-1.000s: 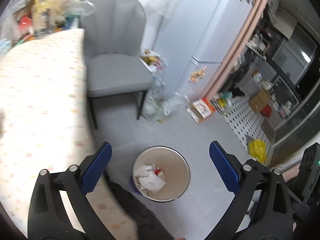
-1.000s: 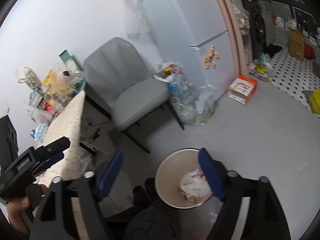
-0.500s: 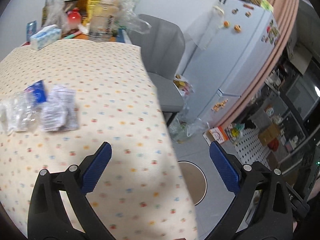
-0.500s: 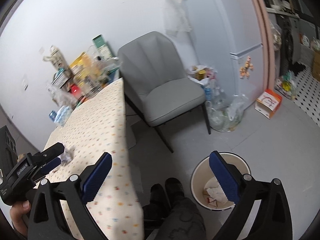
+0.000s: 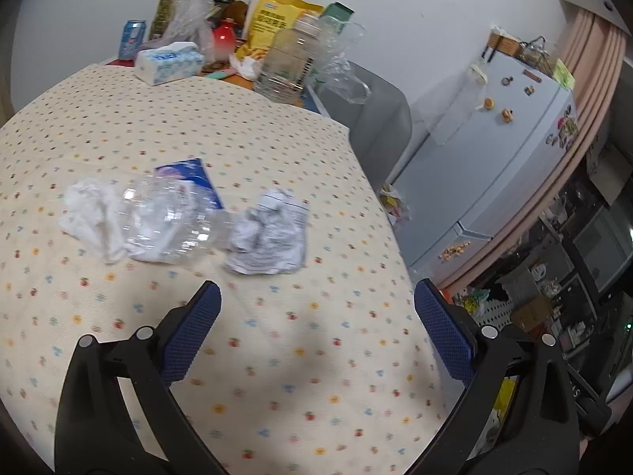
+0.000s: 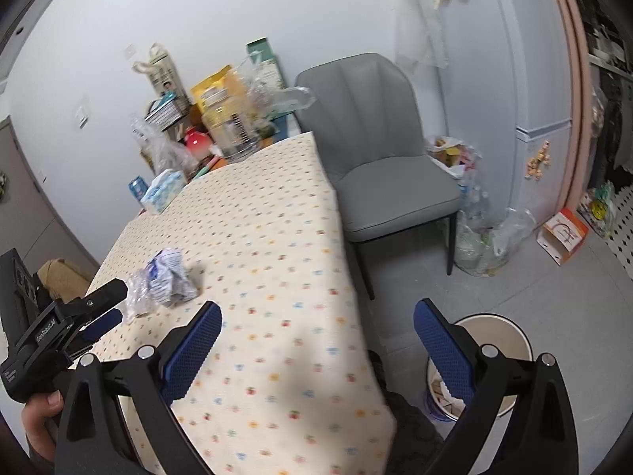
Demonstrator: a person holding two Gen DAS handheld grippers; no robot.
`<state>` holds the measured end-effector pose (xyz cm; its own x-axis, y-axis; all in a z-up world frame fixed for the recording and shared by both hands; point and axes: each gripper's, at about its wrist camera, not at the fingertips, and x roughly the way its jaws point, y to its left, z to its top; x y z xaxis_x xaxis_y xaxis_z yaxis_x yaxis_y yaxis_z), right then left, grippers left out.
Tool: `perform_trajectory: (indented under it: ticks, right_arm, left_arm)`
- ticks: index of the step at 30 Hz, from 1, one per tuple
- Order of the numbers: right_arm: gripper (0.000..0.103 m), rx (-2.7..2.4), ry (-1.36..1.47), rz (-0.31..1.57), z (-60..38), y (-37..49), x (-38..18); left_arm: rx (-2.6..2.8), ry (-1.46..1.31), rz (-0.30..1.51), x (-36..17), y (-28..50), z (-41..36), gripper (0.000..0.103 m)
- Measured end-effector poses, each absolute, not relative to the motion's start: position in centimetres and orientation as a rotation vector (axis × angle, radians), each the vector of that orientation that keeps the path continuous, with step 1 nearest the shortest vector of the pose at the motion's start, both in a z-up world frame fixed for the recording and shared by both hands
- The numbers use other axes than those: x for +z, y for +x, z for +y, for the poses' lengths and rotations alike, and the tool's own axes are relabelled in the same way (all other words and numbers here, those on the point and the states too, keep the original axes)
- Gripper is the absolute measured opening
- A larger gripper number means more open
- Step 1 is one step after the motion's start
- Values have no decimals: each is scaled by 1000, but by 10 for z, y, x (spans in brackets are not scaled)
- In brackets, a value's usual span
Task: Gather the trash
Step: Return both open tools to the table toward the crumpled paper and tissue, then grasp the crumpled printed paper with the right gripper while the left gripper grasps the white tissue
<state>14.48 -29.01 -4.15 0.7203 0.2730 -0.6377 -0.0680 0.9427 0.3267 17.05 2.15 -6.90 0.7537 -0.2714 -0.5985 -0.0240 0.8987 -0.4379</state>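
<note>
Your left gripper [image 5: 316, 301] hangs over the surface [image 5: 277, 356] w/ its blue fingers [image 5: 190, 332] spread wide, nothing btwn them. Just ahead of it lies the trash, in a row across the dotted cloth: a crumpled printed paper [image 5: 273, 237] nearest the tips, a crushed clear plastic bottle [image 5: 166, 221] touching it on the left, then a white tissue wad [image 5: 93, 213] against the bottle. A blue packet [image 5: 190, 176] sits partly under the bottle on the far side.

Your right gripper [image 6: 316, 316] is also fully spread & empty; its jaws have just been opening, w/ nothing btwn the fingers [image 6: 190, 348]. It points over the surface edge, half above the cloth and half above the floor. From that view the paper and bottle sit to the left, right by the left gripper's tips, and your hand [image 6: 39, 415] wraps its handle at bottom left.

The bin [image 6: 510, 324] stands on the floor near the surface's corner, lower right in the right wrist view, w/ some scraps already inside. A grey chair [image 6: 379, 166] sits at the far side. At the back of the surface: tissue box [image 5: 170, 61], soda can [image 5: 132, 39], big clear jug [image 5: 292, 59], yellow bag [image 5: 277, 19]. A fridge [image 5: 494, 150] stands past the chair.
</note>
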Motion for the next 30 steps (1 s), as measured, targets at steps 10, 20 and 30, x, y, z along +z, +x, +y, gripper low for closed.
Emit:
perform_trajectory:
  ticks: [10,20,30]
  right_arm:
    - [95,268,252,756,-228,161,-38]
    - [95,367,208,762,-176,176,-37]
    - [95,415,185,813,-139,199,-52]
  left_arm:
    - [-30,-509,672,-75,161,106,96]
    - [72,-544,703,-93,168,157,82]
    - [115,-563,742,-115,192,170,74]
